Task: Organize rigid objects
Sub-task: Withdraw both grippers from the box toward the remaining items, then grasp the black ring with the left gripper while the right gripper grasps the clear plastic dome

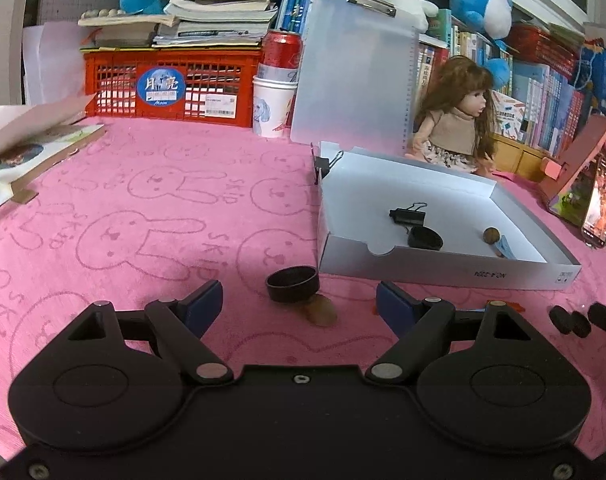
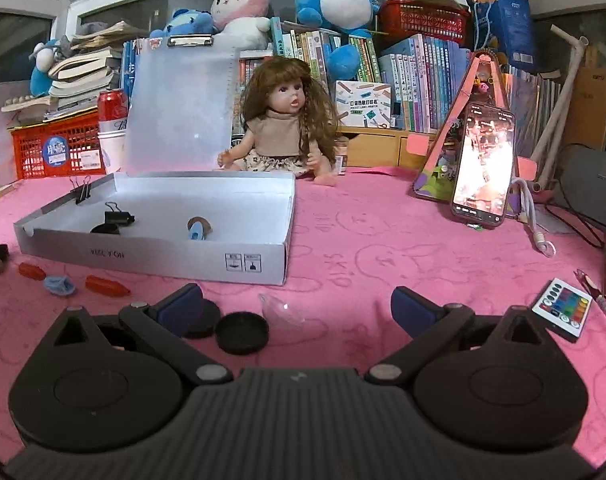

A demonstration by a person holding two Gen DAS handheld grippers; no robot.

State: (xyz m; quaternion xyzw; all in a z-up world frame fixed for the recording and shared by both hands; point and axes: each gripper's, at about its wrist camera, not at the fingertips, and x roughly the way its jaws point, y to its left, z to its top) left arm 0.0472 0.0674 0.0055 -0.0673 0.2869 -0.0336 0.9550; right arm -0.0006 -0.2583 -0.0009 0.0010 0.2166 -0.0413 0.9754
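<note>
The left gripper [image 1: 300, 296] is hovering with its jaws spread wide and gripping nothing, a black ring-shaped cap [image 1: 291, 283] lying on the pink bunny-print cloth [image 1: 143, 216] between its fingertips, just short of the white box [image 1: 443, 270]. The right gripper [image 2: 297, 304] is likewise gaping and empty, a flat black lid [image 2: 242, 332] sitting just inside its left finger, with a clear plastic piece [image 2: 281, 309] lying beside the lid
</note>
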